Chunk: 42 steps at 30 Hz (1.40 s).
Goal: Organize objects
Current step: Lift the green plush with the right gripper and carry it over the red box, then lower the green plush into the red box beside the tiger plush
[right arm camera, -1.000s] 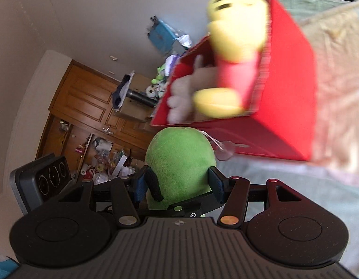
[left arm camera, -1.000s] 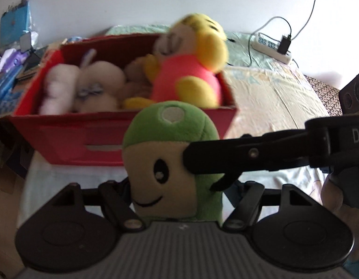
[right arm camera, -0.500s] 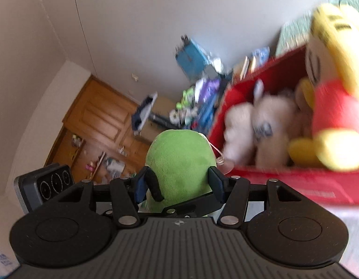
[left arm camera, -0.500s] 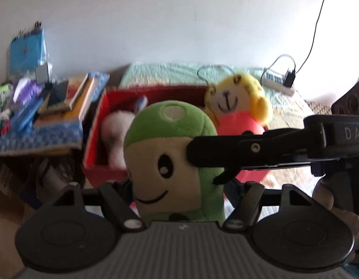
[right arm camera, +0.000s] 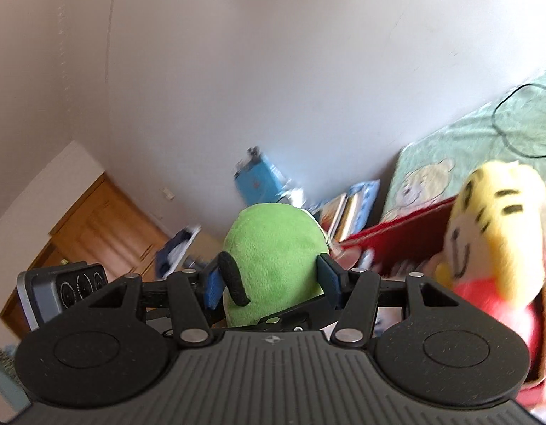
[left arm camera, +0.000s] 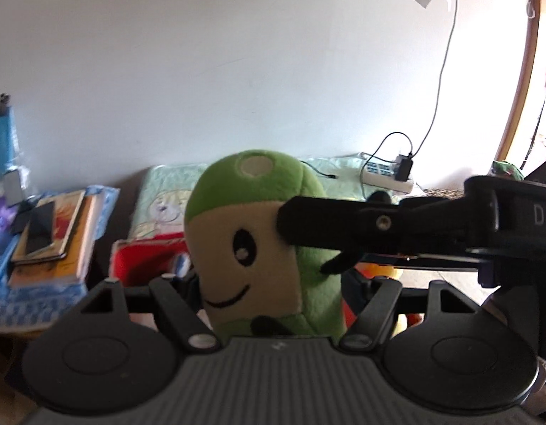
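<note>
**Green plush toy clamped by both grippers above the red box**

Green and cream, the plush toy (left arm camera: 262, 248) sits upright between the fingers of the left gripper (left arm camera: 269, 294), its smiling face turned toward that gripper's camera. The left gripper's fingers are closed against the toy's lower sides, mostly hidden behind its body. From the right of that view the right gripper (right arm camera: 269, 279) reaches in sideways, roughly level, one black finger (left arm camera: 343, 226) pressed against the side of the toy's head beside the eye.

Seen from the right wrist, the toy shows its plain green back (right arm camera: 273, 262), squeezed between two blue-lined pads (right arm camera: 214, 288) that dent the fabric on either side. A black loop of the toy lies against the left-hand pad. So each tool is clamped on the same toy, the two meeting it at about a right angle.

Ahead of and below the left gripper, largely hidden behind the toy, stands the red box (left arm camera: 149, 255). From the right wrist its far wall (right arm camera: 407, 233) shows ahead and to the right of the fingers, with a yellow tiger doll in a red shirt (right arm camera: 492, 233) sitting in it, blurred. A stack of books (left arm camera: 57, 237) lies left of the box, and a power strip (left arm camera: 389, 175) rests on the bed farther ahead to the right.
</note>
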### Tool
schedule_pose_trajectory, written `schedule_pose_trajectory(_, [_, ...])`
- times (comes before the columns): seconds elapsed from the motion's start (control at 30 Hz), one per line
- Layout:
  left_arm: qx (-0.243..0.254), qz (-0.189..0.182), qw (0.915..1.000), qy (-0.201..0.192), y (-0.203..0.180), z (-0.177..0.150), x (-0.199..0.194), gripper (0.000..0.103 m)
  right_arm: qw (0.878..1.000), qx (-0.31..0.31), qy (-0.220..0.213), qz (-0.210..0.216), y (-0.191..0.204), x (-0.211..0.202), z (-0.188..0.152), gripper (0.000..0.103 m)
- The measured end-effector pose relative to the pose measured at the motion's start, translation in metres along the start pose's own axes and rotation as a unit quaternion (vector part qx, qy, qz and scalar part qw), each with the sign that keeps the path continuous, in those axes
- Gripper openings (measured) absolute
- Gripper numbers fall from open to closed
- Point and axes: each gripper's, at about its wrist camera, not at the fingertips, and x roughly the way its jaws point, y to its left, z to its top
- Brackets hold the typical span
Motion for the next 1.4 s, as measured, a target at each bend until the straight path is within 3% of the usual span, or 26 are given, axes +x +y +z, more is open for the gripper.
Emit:
schedule_pose_trajectory(0.17, [0.005, -0.021, 0.9996, 0.02, 0.003, -0.001, 0.036, 0.072, 0.999, 0.014, -0.009, -0.04, -0.023, 0.009, -0.002, 0.058])
schedule_pose_trajectory(0.47, [-0.007, -0.038, 0.9956, 0.086, 0.017, -0.019, 0.092, 0.072, 0.994, 0.036, 0.014, -0.1, -0.059, 0.031, -0.012, 0.06])
schedule_pose_trajectory(0.53, [0.001, -0.034, 0.9958, 0.085, 0.016, -0.023, 0.093, 0.073, 0.994, 0.028, 0.014, -0.109, -0.059, 0.031, -0.014, 0.059])
schedule_pose_trajectory(0.67, [0.013, -0.035, 0.9953, 0.089, 0.009, -0.028, 0.097, 0.09, 0.992, 0.024, 0.013, -0.122, -0.061, 0.031, -0.016, 0.06])
schedule_pose_trajectory(0.9, [0.03, -0.025, 0.9955, 0.086, 0.003, -0.035, 0.091, 0.091, 0.991, 0.032, 0.005, -0.132, -0.06, 0.024, -0.017, 0.058])
schedule_pose_trajectory(1.4, [0.012, 0.0, 0.9966, 0.082, 0.013, -0.037, 0.06, 0.091, 0.988, -0.003, -0.03, -0.151, -0.047, 0.007, -0.016, 0.05])
